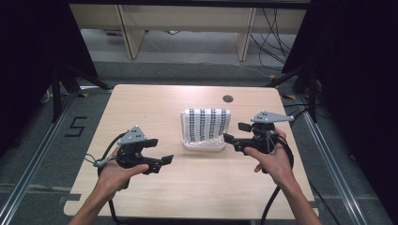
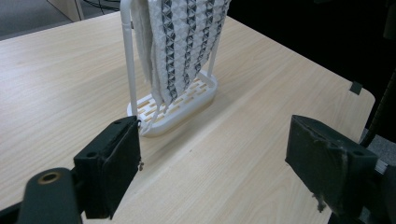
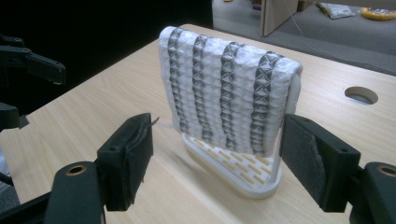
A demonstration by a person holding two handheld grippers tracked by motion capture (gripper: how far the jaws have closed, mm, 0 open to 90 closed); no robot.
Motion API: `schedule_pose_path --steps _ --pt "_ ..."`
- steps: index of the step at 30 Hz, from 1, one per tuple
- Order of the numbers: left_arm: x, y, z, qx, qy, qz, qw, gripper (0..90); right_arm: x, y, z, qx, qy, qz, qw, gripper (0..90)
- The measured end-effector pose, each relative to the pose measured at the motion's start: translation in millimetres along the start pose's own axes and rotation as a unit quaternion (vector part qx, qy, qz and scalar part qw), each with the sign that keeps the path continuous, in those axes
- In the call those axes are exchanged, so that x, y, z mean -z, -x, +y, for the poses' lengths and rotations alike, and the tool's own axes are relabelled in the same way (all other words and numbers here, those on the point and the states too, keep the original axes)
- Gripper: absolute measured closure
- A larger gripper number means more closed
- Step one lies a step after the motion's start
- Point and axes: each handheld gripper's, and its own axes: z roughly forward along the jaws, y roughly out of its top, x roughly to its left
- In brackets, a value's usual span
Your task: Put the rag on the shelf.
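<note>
Near the middle of the high view, slightly right of centre, a white rack (image 1: 204, 144) stands on the table (image 1: 141, 108) with a cloth (image 1: 206, 124) draped over its top rail. The cloth is white with dark patterned stripes running top to bottom. Lower left in that frame, the left gripper (image 1: 165, 160) rests in a hand (image 1: 117, 174), its jaws pointing right toward the rack and well apart from it. To the right, the right gripper (image 1: 234, 133) is held by the other hand (image 1: 272, 159), jaws pointing left, its tips just beside the rack's right end.

From the left gripper view, both jaws rise at the bottom corners, spread wide with bare table between them; the left gripper (image 2: 212, 154) is open and holds nothing. This view shows the rack (image 2: 182, 105) end-on at upper centre: a slotted oval base and a thin white post, with the cloth (image 2: 180, 42) hanging in folds down to the base.

Across the right gripper view, the cloth (image 3: 224, 93) faces the camera broadside at centre, four dark stripes plain on it, over the slotted base of the rack (image 3: 243, 179). The right gripper (image 3: 217, 158) is open too, jaws wide at either side of the rack's near end, not touching it. A round hole (image 3: 361, 94) in the table shows at right, and the left gripper's dark jaws at the left edge.
</note>
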Motion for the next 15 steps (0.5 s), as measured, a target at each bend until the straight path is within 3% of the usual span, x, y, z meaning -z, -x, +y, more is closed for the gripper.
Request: schedule_pose_path --steps 1,3,7,13,14,15 --pt "0.7 0.0 -0.5 0.002 -0.004 -0.004 1.0000 17.3 0.5 -3.1 -0.7 -0.020 -0.006 0.008 0.9998 26.0" --pt "1.8 0.7 -2.3 -0.001 -0.006 0.002 1.0000 17.3 0.6 -2.1 -2.3 0.001 0.004 -0.003 1.0000 24.8" --pt "3.0 1.1 -7.0 0.001 -0.003 0.001 1.0000 17.3 3.7 -6.9 -4.2 -0.012 -0.008 0.006 0.9999 23.2" --pt "3.7 3.3 -14.6 0.001 -0.003 -0.004 1.0000 17.3 4.7 -8.5 -7.4 0.002 0.003 0.012 0.9999 22.0" --pt "4.2 4.0 -15.3 0.001 -0.004 -0.002 1.0000 17.3 5.7 -10.3 -8.2 -0.007 -0.001 0.014 0.9999 21.9" --pt "4.8 4.4 -16.3 0.001 -0.005 -0.002 1.0000 17.3 6.9 -9.9 -8.5 0.003 -0.003 0.012 0.9999 21.9"
